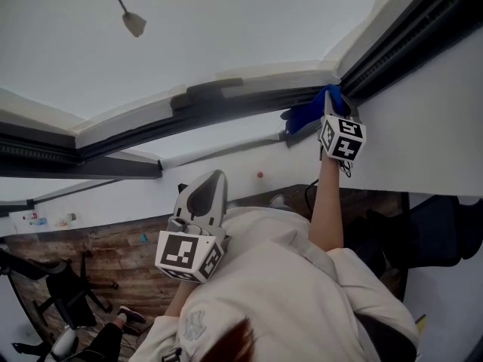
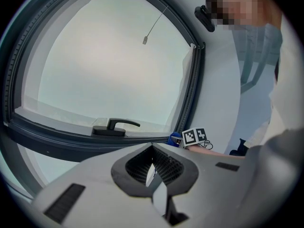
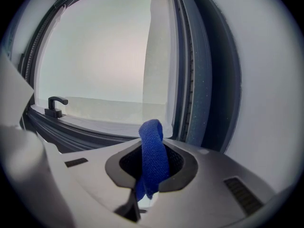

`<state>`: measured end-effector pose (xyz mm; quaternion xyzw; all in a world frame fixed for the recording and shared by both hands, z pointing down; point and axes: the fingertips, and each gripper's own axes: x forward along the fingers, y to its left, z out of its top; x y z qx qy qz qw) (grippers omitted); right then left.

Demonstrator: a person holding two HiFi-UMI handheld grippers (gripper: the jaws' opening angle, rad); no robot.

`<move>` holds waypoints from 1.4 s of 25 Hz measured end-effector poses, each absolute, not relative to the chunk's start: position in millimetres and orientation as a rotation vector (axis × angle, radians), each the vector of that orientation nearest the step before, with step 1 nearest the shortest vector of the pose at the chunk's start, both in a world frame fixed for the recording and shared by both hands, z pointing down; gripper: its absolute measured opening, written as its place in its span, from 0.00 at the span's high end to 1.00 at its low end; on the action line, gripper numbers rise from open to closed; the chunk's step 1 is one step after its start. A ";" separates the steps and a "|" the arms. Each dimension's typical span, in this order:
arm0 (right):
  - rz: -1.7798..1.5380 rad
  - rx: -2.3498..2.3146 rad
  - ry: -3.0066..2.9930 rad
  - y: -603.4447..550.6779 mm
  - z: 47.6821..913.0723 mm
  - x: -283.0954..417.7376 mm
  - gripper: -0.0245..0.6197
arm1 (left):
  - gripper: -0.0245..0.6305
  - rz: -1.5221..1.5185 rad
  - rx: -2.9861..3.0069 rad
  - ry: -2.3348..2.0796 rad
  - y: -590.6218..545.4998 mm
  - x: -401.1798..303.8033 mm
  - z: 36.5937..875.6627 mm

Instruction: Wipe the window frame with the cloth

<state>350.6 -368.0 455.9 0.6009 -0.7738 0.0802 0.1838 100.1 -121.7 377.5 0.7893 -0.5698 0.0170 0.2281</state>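
Left gripper [image 2: 153, 164] empty, jaws together; right gripper [image 1: 332, 110] tight on blue cloth [image 3: 153, 146] at window frame [image 1: 226, 113] corner, handle [image 2: 115, 126] near

black office chair [image 1: 66, 291] on wooden floor [image 1: 113, 251] | grey cord pull [image 1: 134, 24]

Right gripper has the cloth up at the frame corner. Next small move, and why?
Probably slide the right gripper along the window frame toward the handle. The blue cloth is pinched in its fingers and appears to sit at the frame's corner, with the dark rail running away from it.
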 end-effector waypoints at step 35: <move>0.131 1.196 -2.483 -283.7 447.4 142.2 0.89 | 0.96 0.032 2.217 -1.519 -79.6 61.9 370.0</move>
